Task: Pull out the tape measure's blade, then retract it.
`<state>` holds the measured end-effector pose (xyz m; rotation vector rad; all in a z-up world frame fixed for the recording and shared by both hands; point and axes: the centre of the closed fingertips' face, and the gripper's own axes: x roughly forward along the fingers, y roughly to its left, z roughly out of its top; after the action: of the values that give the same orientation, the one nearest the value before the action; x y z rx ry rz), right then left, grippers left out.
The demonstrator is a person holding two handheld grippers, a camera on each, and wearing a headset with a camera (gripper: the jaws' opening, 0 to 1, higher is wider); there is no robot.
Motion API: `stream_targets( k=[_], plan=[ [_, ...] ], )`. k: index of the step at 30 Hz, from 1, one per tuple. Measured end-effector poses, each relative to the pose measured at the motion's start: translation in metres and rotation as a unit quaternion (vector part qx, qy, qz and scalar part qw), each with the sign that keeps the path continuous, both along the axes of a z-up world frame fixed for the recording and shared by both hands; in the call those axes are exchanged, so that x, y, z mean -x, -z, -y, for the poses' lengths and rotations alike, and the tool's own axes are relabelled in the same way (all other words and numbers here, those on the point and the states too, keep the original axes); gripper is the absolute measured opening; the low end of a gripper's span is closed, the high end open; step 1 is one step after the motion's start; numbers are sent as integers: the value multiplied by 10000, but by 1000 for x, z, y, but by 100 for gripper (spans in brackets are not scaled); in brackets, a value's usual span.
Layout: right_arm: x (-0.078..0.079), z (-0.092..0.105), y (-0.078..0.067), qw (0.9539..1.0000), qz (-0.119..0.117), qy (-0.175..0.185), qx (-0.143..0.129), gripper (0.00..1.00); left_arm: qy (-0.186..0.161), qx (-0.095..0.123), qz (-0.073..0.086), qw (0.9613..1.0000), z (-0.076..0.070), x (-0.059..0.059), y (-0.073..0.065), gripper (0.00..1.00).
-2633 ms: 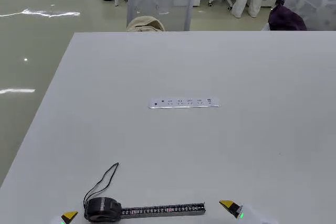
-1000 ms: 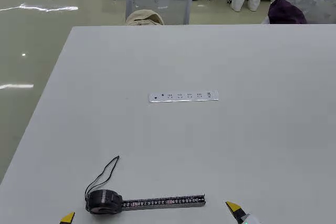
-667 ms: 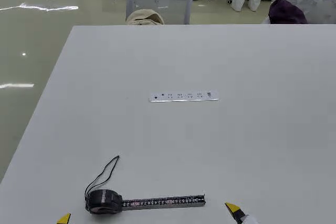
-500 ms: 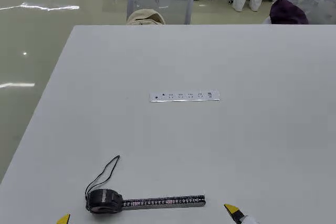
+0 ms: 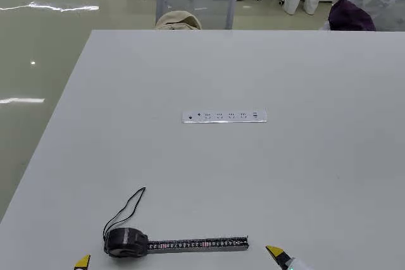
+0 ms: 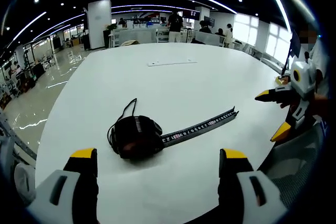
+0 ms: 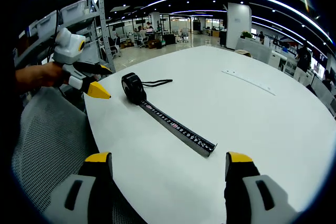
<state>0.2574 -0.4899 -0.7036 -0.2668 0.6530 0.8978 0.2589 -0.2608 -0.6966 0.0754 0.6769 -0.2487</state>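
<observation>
Left gripper (image 6: 158, 154) jaws wide, empty; right gripper (image 7: 168, 157) same. Tape measure (image 5: 126, 243) lies between them on the table (image 5: 253, 175), near edge, blade (image 5: 197, 243) out flat (tip toward right gripper). Power strip (image 5: 224, 116) well beyond.

The black round-cased tape measure (image 5: 125, 243) is lying near the white table's (image 5: 221, 169) front edge, its dark numbered blade (image 5: 197, 244) extending flat rightward, its black cord (image 5: 128, 205) trailing away.

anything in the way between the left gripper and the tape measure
Nothing visible. The left gripper is open just short of the tape measure, with bare table between them. The right gripper is off to the side, beyond the blade.
</observation>
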Motion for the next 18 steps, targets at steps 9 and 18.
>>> stream_targets(
  k=[9, 18],
  plan=[
    [-11, 5, 10, 9999, 7, -149, 37, 90, -123, -188, -66, 9997, -4, -2, 10, 95],
    [-23, 10, 11, 9993, -16, -345, -158, 81, -244, -114, -9, 9996, -3, -8, 12, 92]
  ],
)
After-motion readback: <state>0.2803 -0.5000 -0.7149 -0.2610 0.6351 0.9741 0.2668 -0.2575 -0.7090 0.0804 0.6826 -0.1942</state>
